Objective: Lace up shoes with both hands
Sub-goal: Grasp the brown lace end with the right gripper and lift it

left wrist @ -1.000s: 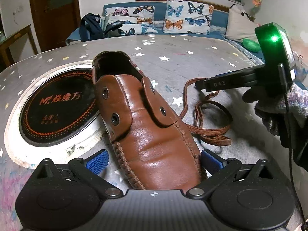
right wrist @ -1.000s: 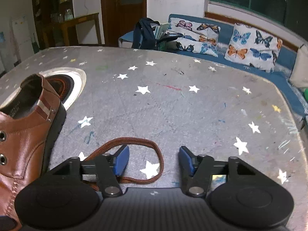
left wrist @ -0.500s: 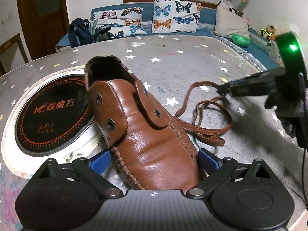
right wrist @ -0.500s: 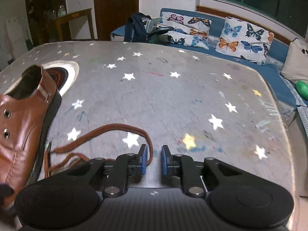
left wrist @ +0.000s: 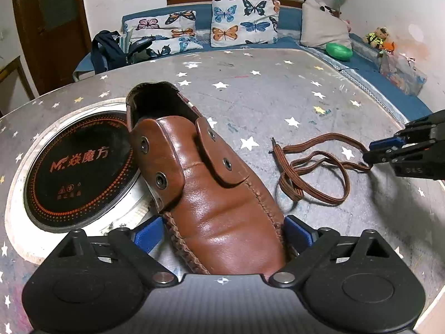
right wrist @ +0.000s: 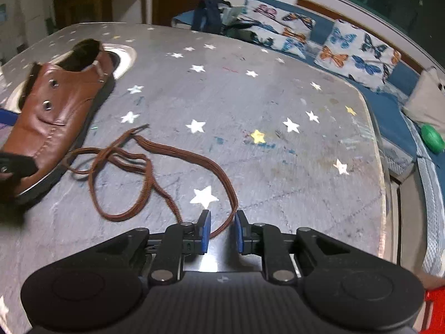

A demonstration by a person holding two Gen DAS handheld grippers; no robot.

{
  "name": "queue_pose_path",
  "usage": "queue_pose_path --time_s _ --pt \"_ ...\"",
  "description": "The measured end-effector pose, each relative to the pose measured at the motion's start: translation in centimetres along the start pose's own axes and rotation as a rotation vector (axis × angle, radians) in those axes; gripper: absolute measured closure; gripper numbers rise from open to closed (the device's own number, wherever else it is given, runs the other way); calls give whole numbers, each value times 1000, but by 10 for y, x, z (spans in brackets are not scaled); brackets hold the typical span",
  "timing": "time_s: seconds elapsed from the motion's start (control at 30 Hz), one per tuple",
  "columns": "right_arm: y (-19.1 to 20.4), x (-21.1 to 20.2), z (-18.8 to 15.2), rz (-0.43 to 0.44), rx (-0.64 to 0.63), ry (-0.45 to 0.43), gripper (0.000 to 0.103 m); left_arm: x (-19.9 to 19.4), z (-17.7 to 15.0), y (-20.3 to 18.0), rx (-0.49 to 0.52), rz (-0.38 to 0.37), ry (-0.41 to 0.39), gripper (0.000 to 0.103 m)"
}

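- One brown leather shoe [left wrist: 211, 194] in the centre of the left wrist view, toe toward the lower edge, heel toward the upper left; four metal eyelets visible, two on each flap, all unlaced; in the right wrist view the same shoe [right wrist: 55, 111] lies at the left edge.
- One brown shoelace [left wrist: 314, 172], loose and looped on the table [left wrist: 278, 94], right of the shoe and apart from it; one tip [left wrist: 274, 140] points toward the upper centre.
- Left gripper [left wrist: 222, 233], lower centre: jaws wide and closing; two blue pads flank the toe, and contact cannot be told.
- Right gripper [right wrist: 221, 231], lower centre of its own view: jaws narrow and opening; a bend of the shoelace [right wrist: 222, 225] passes between the pads without being pressed; at the right edge of the left wrist view, this gripper [left wrist: 372, 153] meets the lace's far loop.
- One round black cooktop [left wrist: 78, 167], set into the table, left of the shoe.
- Three butterfly-print cushions [left wrist: 242, 22] on the blue bench, upper centre.
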State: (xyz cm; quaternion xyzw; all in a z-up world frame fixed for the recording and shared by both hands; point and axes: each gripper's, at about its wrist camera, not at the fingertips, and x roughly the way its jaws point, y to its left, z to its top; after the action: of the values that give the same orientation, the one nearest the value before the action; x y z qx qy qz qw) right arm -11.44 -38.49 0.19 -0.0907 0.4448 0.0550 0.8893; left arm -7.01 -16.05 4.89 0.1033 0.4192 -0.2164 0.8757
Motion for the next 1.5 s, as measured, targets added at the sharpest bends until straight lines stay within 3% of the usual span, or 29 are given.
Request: queue_pose_path --time_s 0.1,0.27,0.33,0.53,0.67,0.77,0.87,0.93,1.0,1.27,1.5 --pt "-1 -2 8 24 -8 -48 75 0 0 1 1 -4 1 9" --pt "4 14 27 89 -67 -91 74 -3 0 0 9 -8 -1 9" --pt "9 23 34 106 -104 -86 64 -5 -1 1 19 -18 -7 10" --pt "22 45 47 154 -195 -63 62 -16 -5 2 71 -36 -33 11" --pt "18 52 52 190 -180 -53 57 -24 -5 5 83 -66 -64 11" --pt "11 53 52 231 -145 -34 61 -27 -3 7 87 -75 -79 11" --pt "9 49 48 252 -133 -23 76 -31 -1 8 105 -82 -99 11" --pt "12 44 43 246 -145 -25 94 -32 1 9 120 -85 -116 11" --pt "17 39 39 229 -167 -32 99 -33 3 9 132 -92 -136 11" --pt "27 14 33 79 -241 -132 101 -30 5 15 153 -95 -136 18" --pt "23 -28 52 -14 -256 -302 101 -31 5 17 165 -91 -137 21"
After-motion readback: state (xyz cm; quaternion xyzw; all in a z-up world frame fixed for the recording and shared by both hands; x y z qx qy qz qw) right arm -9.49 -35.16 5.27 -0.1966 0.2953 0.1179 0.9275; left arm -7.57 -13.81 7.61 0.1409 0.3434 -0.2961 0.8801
